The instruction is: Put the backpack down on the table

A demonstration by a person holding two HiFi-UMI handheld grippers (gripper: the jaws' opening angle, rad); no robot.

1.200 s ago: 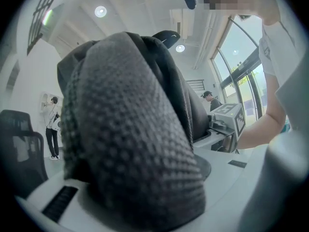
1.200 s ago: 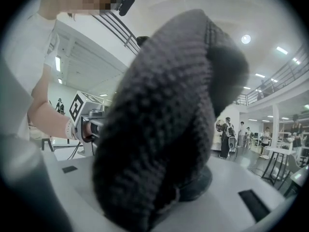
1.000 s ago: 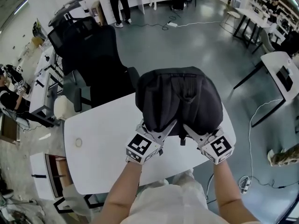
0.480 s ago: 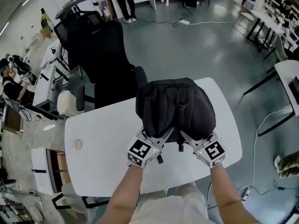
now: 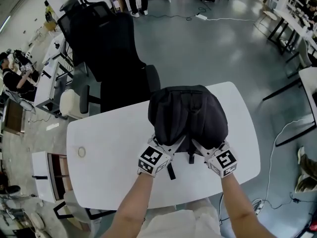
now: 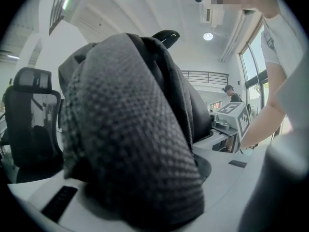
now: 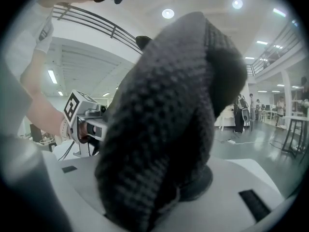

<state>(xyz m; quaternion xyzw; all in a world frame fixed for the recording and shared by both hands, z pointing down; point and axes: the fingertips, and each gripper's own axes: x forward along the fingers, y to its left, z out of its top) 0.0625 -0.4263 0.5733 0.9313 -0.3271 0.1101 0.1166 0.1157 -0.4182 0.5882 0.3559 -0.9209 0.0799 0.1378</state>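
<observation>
A black backpack [image 5: 188, 113] stands upright over the far right part of the white table [image 5: 109, 152], its back panel facing me. I cannot tell whether its base touches the tabletop. My left gripper [image 5: 170, 146] is shut on the left padded shoulder strap [image 6: 130, 129], which fills the left gripper view. My right gripper [image 5: 200, 147] is shut on the right shoulder strap [image 7: 164, 129]. Each gripper's marker cube shows in the other's view: the right gripper [image 6: 235, 122], the left gripper [image 7: 79, 112]. A loose strap end [image 5: 171, 171] hangs below my left gripper.
A black office chair [image 5: 106, 48] stands right behind the table's far edge. A small ring [image 5: 81, 151] lies on the table at the left. A white cabinet [image 5: 44, 177] is at the left, other desks [image 5: 302, 83] at the right, cables [image 5: 277, 138] on the floor.
Both grippers have come down with the backpack toward the tabletop. The pack looks smaller and sits lower over the table. Both holds on the straps are unchanged.
</observation>
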